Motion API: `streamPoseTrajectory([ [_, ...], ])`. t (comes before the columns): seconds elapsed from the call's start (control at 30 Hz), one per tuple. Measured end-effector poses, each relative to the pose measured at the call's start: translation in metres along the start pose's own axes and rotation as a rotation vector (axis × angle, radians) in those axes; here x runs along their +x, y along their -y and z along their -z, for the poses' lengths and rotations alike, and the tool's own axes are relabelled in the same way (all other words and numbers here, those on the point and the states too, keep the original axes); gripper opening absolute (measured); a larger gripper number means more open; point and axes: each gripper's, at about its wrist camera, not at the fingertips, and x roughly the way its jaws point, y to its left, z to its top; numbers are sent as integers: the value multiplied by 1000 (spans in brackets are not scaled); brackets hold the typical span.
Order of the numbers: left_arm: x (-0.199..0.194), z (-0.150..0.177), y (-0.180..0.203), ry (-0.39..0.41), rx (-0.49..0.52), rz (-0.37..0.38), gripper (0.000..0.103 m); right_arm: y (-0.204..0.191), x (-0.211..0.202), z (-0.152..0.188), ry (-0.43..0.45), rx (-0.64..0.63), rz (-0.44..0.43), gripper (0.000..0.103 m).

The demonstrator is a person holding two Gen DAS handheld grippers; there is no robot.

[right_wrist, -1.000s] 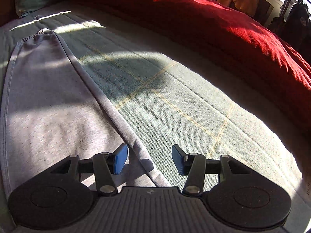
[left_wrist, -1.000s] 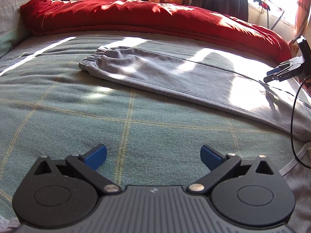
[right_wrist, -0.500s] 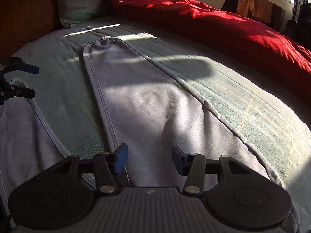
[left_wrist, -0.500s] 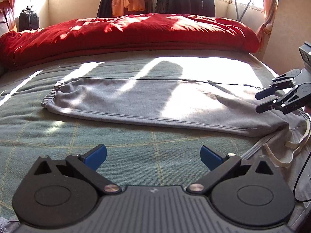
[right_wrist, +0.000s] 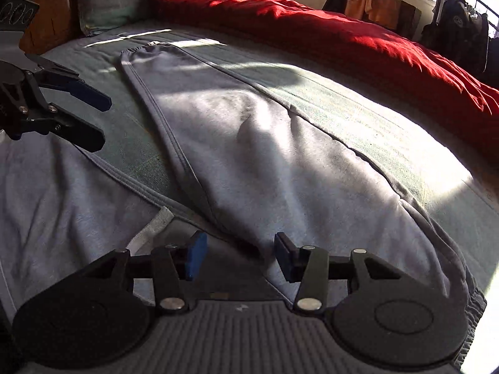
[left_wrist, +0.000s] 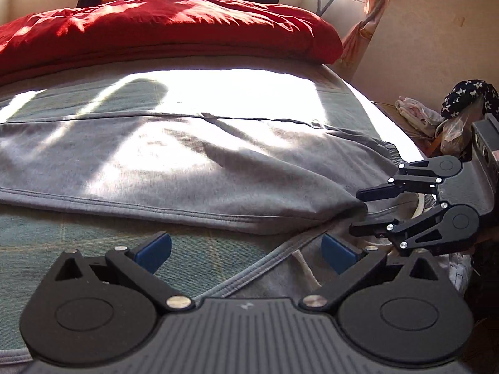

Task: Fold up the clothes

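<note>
Grey sweatpants (left_wrist: 187, 168) lie flat on the green checked bedspread (left_wrist: 78, 240), one leg stretched toward the cuff (right_wrist: 140, 50), the other leg (right_wrist: 62, 193) nearer the left side. My left gripper (left_wrist: 246, 251) hovers open over the crotch seam and white drawstring (left_wrist: 304, 265), with nothing between its pads. My right gripper (right_wrist: 240, 260) stands half open just above the cloth near the waistband (right_wrist: 467, 296), gripping nothing. Each gripper shows in the other's view: the right gripper (left_wrist: 358, 211) close at the right, the left gripper (right_wrist: 101, 123) at the left.
A red duvet (left_wrist: 171, 28) is heaped along the far side of the bed, with a pillow (right_wrist: 106, 3) and wooden headboard (right_wrist: 37, 34) at one end. Clothes hang by the window (right_wrist: 374, 3). Bags and bundles (left_wrist: 461, 106) lie off the bed's edge near the wall.
Both grippers have swept along the sweatpants from the leg end to the waist end and come close together. Their jaws stand as before.
</note>
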Motion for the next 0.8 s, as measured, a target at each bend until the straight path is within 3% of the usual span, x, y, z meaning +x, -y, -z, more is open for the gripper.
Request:
streamPoseTrajectory([
  [0.13, 32, -3, 10, -40, -59, 96, 102, 5, -11, 21, 28, 55, -37, 53],
  [0.37, 63, 1, -11, -76, -229, 158, 102, 8, -16, 33, 81, 91, -125, 53],
  [0.6, 79, 0, -26, -50, -325, 188, 102, 0, -8, 30, 102, 68, -168, 53],
  [0.8, 85, -5, -26, 25, -370, 225, 102, 3, -8, 31, 117, 78, -174, 53],
])
